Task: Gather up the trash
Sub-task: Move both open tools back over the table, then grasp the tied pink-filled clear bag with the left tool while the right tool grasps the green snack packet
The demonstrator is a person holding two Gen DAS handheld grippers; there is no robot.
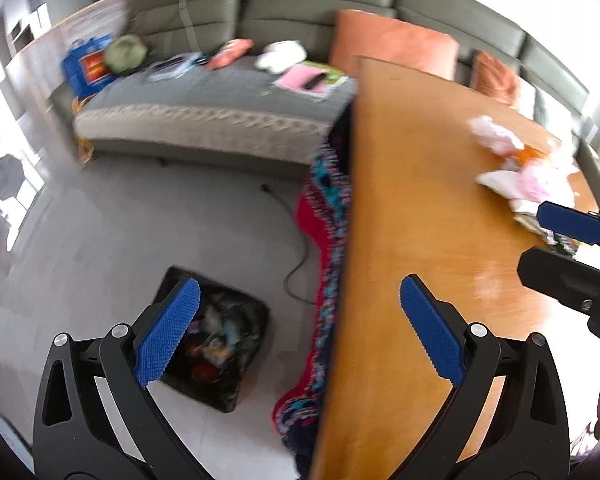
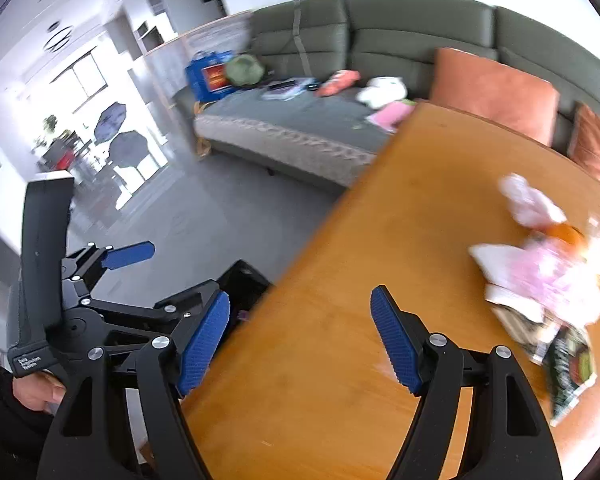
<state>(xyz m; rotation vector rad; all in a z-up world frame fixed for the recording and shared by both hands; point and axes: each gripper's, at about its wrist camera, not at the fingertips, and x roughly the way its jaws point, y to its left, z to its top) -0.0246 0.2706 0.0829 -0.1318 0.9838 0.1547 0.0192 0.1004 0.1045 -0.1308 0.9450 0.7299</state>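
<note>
A heap of trash (image 2: pixel 540 264), pink and white wrappers with a dark packet, lies on the wooden table (image 2: pixel 380 280) at the right; it also shows in the left wrist view (image 1: pixel 520 176). A black bin (image 1: pixel 220 344) with trash in it stands on the floor left of the table; in the right wrist view only its corner (image 2: pixel 246 280) shows. My left gripper (image 1: pixel 300 328) is open and empty, over the table's left edge above the bin. My right gripper (image 2: pixel 300 340) is open and empty over the table, left of the heap.
A grey sofa (image 1: pixel 220 112) with scattered items and orange cushions (image 1: pixel 392 44) runs along the back. A red patterned cloth (image 1: pixel 324 264) hangs beside the table edge. A cable (image 1: pixel 296 264) lies on the floor near the bin.
</note>
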